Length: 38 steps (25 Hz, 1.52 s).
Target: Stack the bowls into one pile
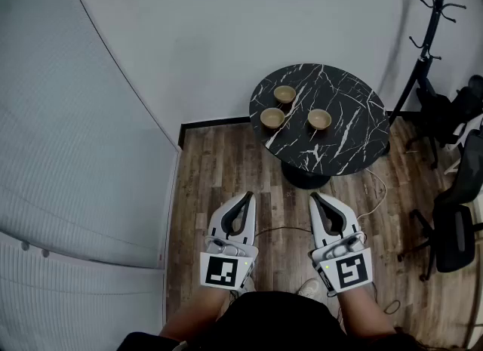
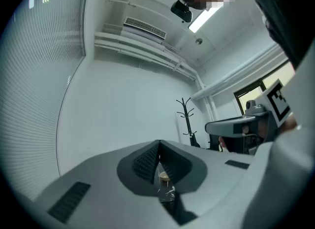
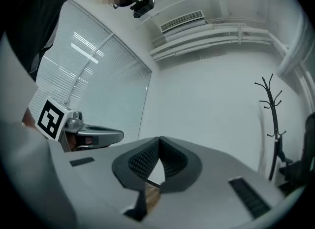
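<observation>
Upper centre-right of the head view: round black marbled surface (image 1: pixel 343 142), count one, standing on a wooden floor (image 1: pixel 226 168).

On that surface: bowls, count three, small, tan, upright, each apart from the others, none nested.
- upper bowl (image 1: pixel 284 94), near the surface's upper-left rim
- lower-left bowl (image 1: pixel 272 118), just below the upper one
- lower-right bowl (image 1: pixel 319 119), level with the lower-left one, nearer the middle

Bottom centre of the frame: grippers, count two, side by side over the floor, well apart from the surface, aimed toward it and held roughly level.
- left gripper (image 1: pixel 247 195): jaws pressed together, nothing between them
- right gripper (image 1: pixel 315 197): jaws likewise together, empty

Right edge of the frame: coat stand (image 1: pixel 427 36), count one; office chairs (image 1: pixel 453 229), at least two, partly cut off by the frame.

Step in hand, as a judgement: approach, ahead of any pick. Pile not begun, with two bowls yet to be placed.

Next move, as a judgement: closing the distance to the surface, parting the jaws of one gripper, taking one bowl by its rim, then lowering it squarely into a neighbour. Upper and lower-left bowls the closest pair, so a likely first nesting. Care needed with a thin rim and a light bowl on smooth stone, liable to slide or tip.
</observation>
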Available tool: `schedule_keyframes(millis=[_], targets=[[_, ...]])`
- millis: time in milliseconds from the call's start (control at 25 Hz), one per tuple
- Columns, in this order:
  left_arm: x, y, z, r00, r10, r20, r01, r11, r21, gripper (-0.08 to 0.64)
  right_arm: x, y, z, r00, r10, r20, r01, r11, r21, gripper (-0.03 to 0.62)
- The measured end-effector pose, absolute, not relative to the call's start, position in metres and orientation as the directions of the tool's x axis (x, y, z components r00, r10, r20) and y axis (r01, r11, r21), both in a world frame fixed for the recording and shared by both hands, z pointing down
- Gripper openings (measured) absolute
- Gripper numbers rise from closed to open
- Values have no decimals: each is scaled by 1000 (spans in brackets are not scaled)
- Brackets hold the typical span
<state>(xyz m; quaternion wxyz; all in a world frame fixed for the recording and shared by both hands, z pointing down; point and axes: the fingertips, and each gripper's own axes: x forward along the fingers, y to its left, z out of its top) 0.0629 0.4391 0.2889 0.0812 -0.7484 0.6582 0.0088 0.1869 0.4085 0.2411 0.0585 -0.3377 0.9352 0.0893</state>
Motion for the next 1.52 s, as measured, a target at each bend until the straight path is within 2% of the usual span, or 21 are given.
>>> schedule_keyframes(millis=[240,360,720,1000,1200,1320,1520], targets=[[66,437,273,133,-981,-138,-988,-120,-99,14,189,406,245,-760,-625,-178,-646,754,115,6],[65,435,283,142,-984,-112,-988,-134,-73,14,186,402,260,-768,-626,-135,-640,759,119,6],[30,436,289,148,-983,-104,-989,-145,-40,14,150,405,278,-775,-623,-106,-631,770,93,8],[-12,444,331,244,-970,16,-970,-244,18,14,132,399,302,-711,-703,-17,-699,710,-86,9],[-32,447,326,279,-960,15,-960,-279,-32,14,126,405,315,-657,-753,36,-753,652,-91,9],[-37,443,319,292,-956,-9,-956,-291,-40,14,123,403,315,-636,-771,39,-771,633,-64,9],[-39,431,323,311,-950,-19,-949,-310,-51,14,124,388,323,-596,-802,39,-800,589,-116,9]])
